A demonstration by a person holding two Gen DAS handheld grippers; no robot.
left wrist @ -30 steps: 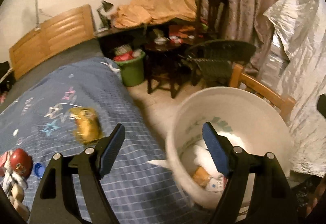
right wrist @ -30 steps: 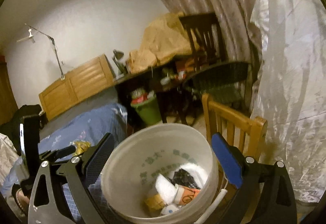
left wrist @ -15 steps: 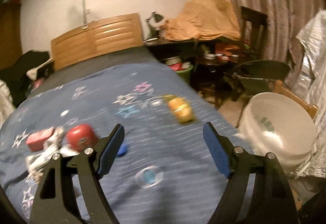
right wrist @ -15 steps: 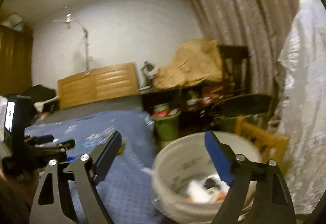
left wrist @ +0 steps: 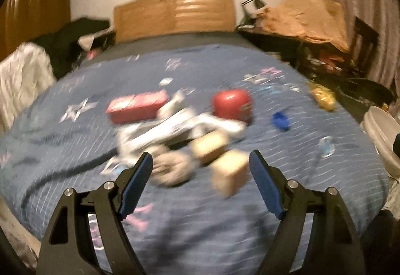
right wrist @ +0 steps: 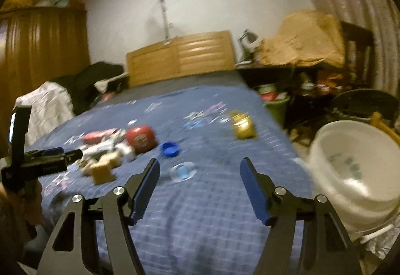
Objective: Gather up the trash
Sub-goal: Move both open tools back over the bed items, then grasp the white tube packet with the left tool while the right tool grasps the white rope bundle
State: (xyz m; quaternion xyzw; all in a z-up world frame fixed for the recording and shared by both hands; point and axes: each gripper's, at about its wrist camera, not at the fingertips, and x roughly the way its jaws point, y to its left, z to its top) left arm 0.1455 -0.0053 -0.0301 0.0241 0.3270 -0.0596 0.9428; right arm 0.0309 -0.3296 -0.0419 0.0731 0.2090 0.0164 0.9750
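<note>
Here, left gripper (left wrist: 200, 170), jaws spread and empty, faces the trash heap (left wrist: 190, 135) on the bed (left wrist: 200, 225), nearer than the likewise spread right gripper (right wrist: 200, 182); bucket (right wrist: 350, 165) lies rightward.

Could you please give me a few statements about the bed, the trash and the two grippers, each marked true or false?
1. The left gripper is open and holds nothing. True.
2. The red tin sits inside the white bucket. False: it lies on the blue bedspread.
3. The blue cap lies on the bed between the red tin and the yellow packet. True.
4. The right gripper is shut on a tan box. False: it is open and empty.
</note>
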